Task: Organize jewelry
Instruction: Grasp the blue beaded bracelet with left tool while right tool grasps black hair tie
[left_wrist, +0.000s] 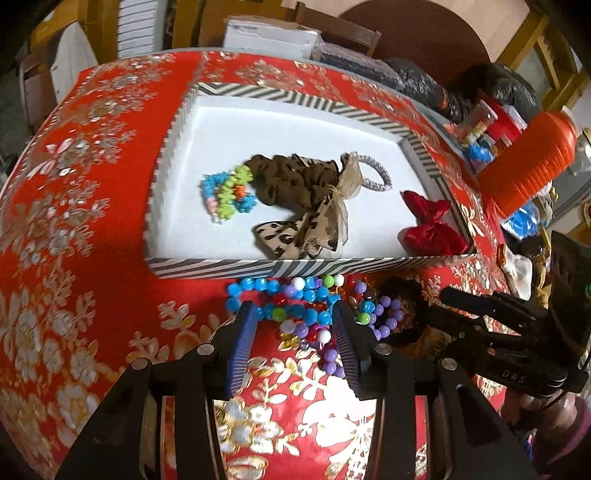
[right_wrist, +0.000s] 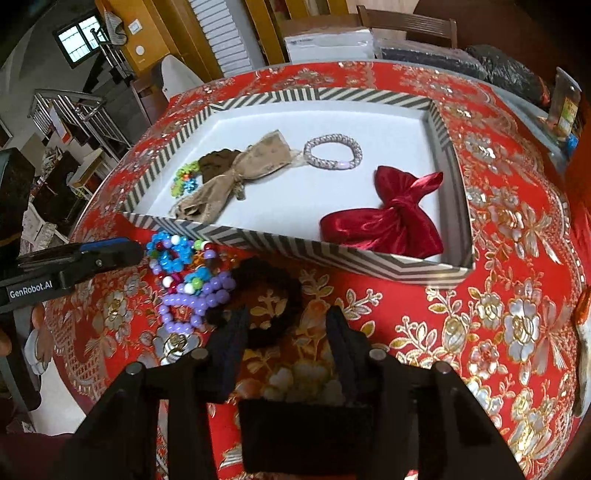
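A striped-rim white tray (left_wrist: 221, 266) (right_wrist: 369, 254) sits on the red floral tablecloth. In it lie a brown scrunchie (left_wrist: 295, 181), a leopard bow (left_wrist: 295, 236), a beaded bracelet bunch (left_wrist: 229, 195), a silver bracelet (right_wrist: 332, 152) and a red satin bow (right_wrist: 384, 218). In front of the tray lies a pile of blue, purple and white bead bracelets (left_wrist: 303, 310) (right_wrist: 184, 273) beside a black scrunchie (right_wrist: 269, 299). My left gripper (left_wrist: 295, 317) is open with its fingers on either side of the beads. My right gripper (right_wrist: 284, 325) is open over the black scrunchie.
An orange ribbed bottle (left_wrist: 528, 166) and small packets stand at the table's right edge. Black bags (right_wrist: 509, 74) and a white box (right_wrist: 328, 44) lie at the back. The table edge drops off on the left.
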